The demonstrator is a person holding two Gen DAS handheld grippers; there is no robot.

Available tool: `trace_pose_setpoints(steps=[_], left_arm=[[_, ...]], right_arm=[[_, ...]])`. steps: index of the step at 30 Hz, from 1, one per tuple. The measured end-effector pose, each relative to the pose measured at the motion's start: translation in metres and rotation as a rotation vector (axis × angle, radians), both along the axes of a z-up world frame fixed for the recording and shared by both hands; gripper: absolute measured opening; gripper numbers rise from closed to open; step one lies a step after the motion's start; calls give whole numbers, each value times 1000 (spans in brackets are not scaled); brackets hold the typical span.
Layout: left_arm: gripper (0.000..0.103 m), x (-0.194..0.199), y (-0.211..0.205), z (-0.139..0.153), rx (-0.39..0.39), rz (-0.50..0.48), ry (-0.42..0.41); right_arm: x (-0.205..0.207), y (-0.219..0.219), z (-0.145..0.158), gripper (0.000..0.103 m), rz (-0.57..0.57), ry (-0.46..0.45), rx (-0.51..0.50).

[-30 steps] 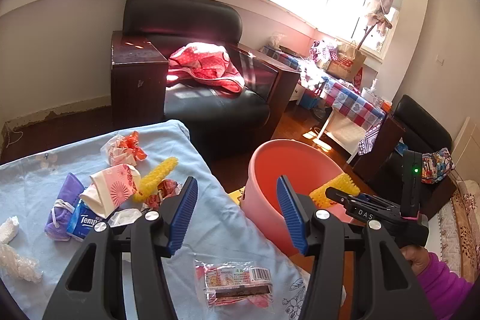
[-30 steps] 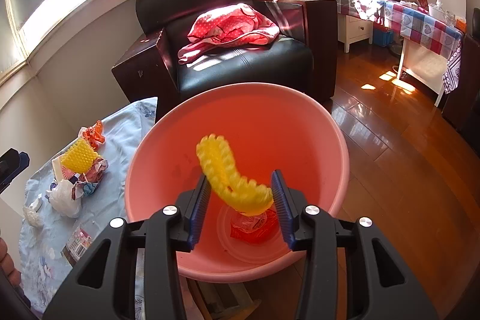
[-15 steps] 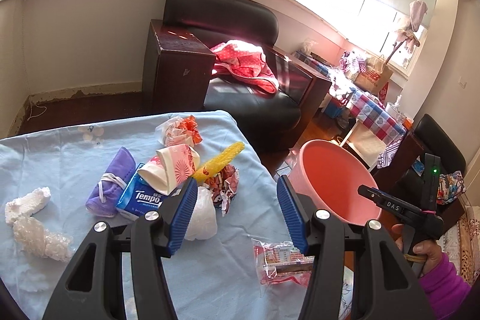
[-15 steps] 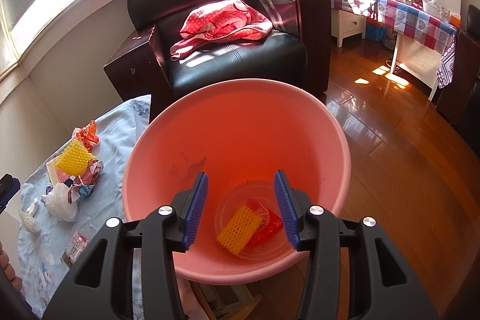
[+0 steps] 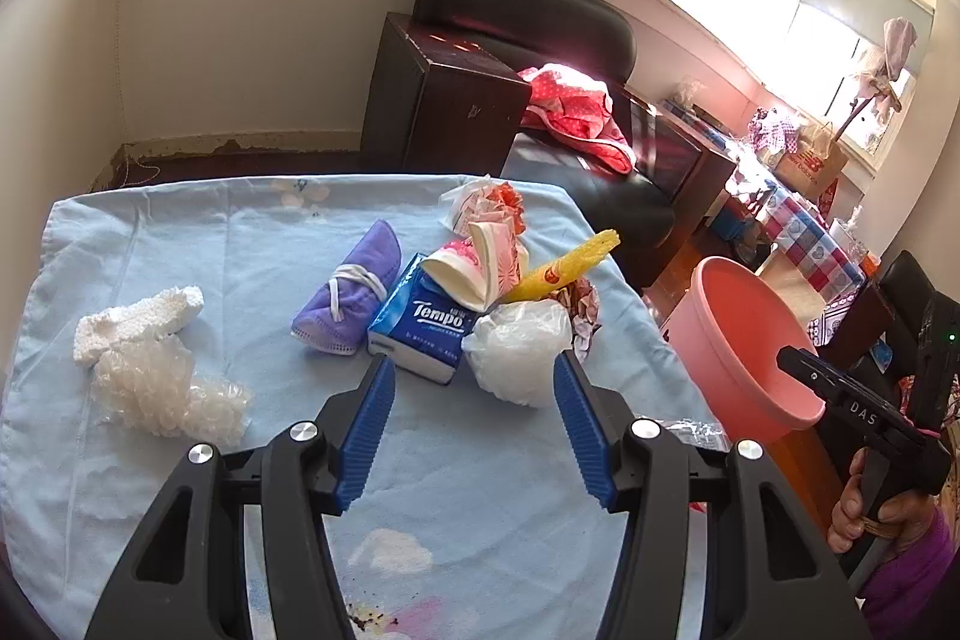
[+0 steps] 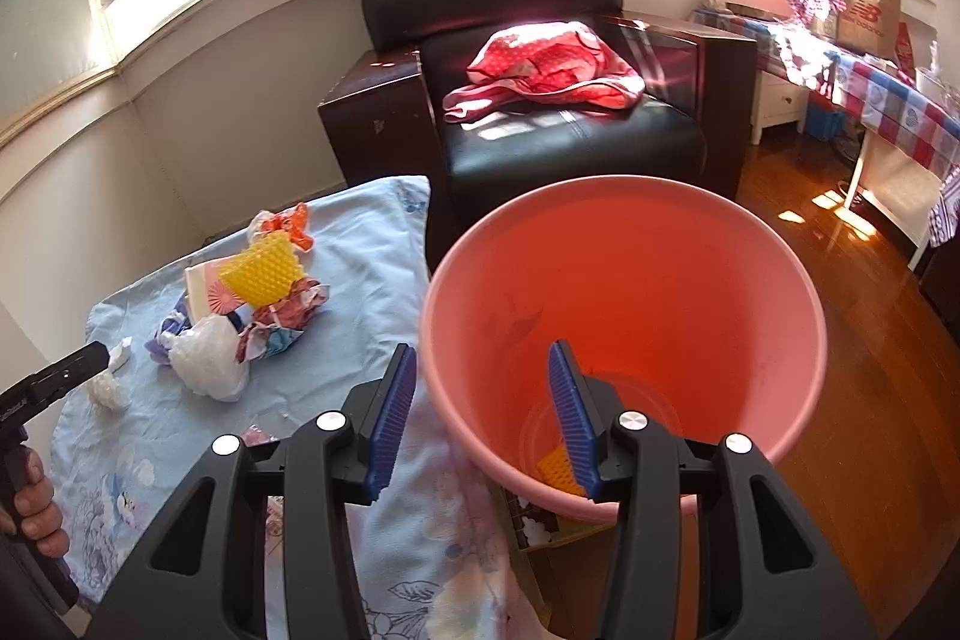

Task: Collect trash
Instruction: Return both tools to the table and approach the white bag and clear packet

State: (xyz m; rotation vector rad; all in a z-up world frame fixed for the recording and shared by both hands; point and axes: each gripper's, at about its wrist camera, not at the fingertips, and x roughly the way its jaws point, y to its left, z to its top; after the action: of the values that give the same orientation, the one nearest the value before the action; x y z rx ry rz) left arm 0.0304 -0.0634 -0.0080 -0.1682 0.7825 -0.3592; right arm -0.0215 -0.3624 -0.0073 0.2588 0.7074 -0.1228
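Observation:
A pink bucket [image 6: 624,292] stands on the floor beside the table's right edge, also in the left wrist view [image 5: 738,340]. A yellow foam piece [image 6: 561,472] lies in its bottom. My right gripper [image 6: 483,412] is open and empty, straddling the bucket's near-left rim. My left gripper [image 5: 474,424] is open and empty above the blue-clothed table [image 5: 210,244], just short of a white plastic bag [image 5: 519,340] and a blue Tempo tissue pack [image 5: 426,325]. Behind them lie a purple cloth roll [image 5: 354,295], a paper cup [image 5: 480,268], a yellow foam strip [image 5: 567,265] and crumpled wrappers [image 5: 489,202].
White foam [image 5: 138,322] and bubble wrap [image 5: 168,394] lie on the table's left. A clear snack wrapper [image 5: 684,427] lies by the table's right edge. A black armchair [image 6: 552,100] with a red cloth stands behind table and bucket. Wooden floor lies to the right.
My right gripper opened and the yellow foam piece dropped into the bucket; the gripper then shifted left over the rim. My left gripper swung left from the bucket to the trash pile.

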Motion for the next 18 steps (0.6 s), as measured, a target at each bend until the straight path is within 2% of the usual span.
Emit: trace_pose_setpoints(steps=[5,10,18], left_arm=[[54,1,-2,-8,-1,-13,21],[54,9,-22,-8,15,-44,13],[54,34,-48,-23,66,-34,45]], right_arm=[[3,25,-2,47,130,33,37],[-1,42,0,47,234,40,74],[-9,60,-8,47,343,88,49]])
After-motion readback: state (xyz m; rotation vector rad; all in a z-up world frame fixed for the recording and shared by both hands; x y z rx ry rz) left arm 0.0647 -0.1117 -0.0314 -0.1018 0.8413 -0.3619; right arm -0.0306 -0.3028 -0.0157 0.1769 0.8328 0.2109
